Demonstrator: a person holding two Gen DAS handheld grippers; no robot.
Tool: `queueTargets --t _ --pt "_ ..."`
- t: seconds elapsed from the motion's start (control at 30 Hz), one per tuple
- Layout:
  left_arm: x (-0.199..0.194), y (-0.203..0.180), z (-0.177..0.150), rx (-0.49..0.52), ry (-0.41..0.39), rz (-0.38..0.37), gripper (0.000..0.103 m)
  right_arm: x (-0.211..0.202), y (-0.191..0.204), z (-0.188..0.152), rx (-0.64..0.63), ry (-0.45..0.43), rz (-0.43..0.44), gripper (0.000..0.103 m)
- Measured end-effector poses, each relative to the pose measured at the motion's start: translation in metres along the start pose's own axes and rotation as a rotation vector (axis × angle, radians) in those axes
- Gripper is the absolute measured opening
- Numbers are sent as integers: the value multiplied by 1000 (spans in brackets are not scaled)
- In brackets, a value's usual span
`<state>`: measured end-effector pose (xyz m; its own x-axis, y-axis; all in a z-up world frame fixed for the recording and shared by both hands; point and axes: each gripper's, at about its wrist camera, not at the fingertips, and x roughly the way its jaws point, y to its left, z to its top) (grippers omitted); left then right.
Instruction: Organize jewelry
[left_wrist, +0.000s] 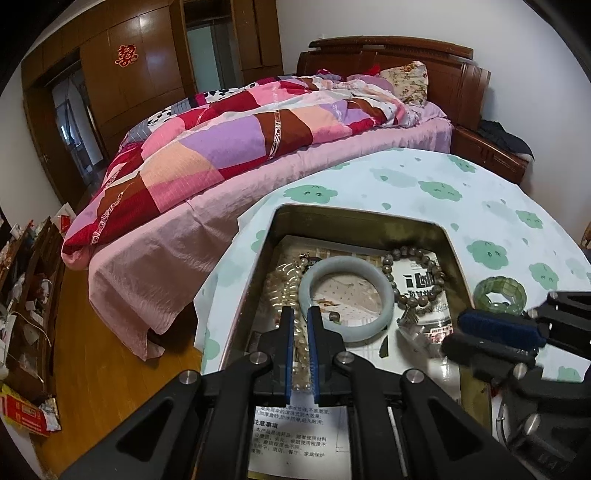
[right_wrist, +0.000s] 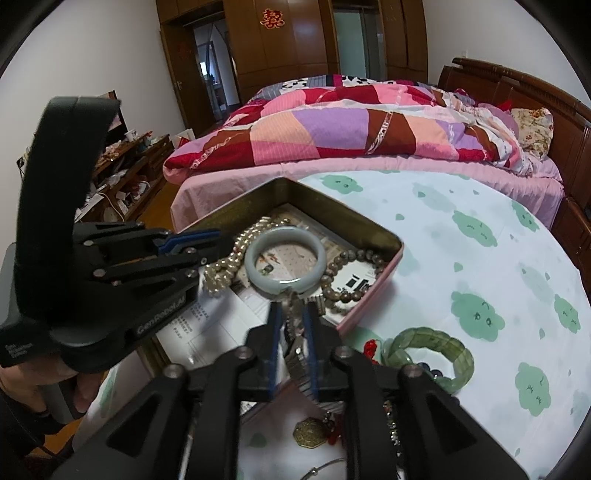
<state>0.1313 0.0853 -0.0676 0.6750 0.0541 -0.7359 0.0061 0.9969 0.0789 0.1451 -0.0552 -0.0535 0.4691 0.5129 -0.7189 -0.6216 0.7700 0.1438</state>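
Patchwork quilt (left_wrist: 236, 133) on bed (left_wrist: 155, 273) (pink sheet), wardrobe (right_wrist: 291, 40) behind.

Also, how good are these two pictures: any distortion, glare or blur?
Left wrist view: fisheye bends the table edge, corners are black, wardrobe doors show glare, the right tongs look soft. Right wrist view: same bending, the tin stays sharp, the near left tongs are slightly blurred.
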Motion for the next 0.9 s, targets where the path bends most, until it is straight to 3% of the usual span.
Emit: queueTargets --t 0.03,0.1,0.13,0.17,0.23,0.4,0.57,0.77,0.9 --pt "-1 0 0 -1 -3 -2 9 -2 -1 0 1 -5 5 37" --pt "-6 -1 0 -7 -9 -2 27 -7 2 -1 -7 -22 2 51" --pt "-11 -1 0 -9 -21 -3 52 -11 2 -2 -12 -30 -7 55" --pt "-16 -1 0 -11 -44 1 68 -17 1 -2 -12 -41 -6 56" --pt "-25 -2 0 -11 -84 20 75 -24 -2 -3 1 -51 -6 58" --pt "-40 -5 0 -30 -104 -6 75 -40 -15 -8 23 -60 -18 62" --pt "-57 -5 -16 -87 -131 1 75 -66 -49 -30 81 -73 -86 69" --pt "-61 -20 -42 -119 -107 -25 75 -80 -86 -67 195 -19 -156 69" --pt "-62 -28 -50 -129 -97 -40 75 -78 -83 -84 202 18 -147 69"
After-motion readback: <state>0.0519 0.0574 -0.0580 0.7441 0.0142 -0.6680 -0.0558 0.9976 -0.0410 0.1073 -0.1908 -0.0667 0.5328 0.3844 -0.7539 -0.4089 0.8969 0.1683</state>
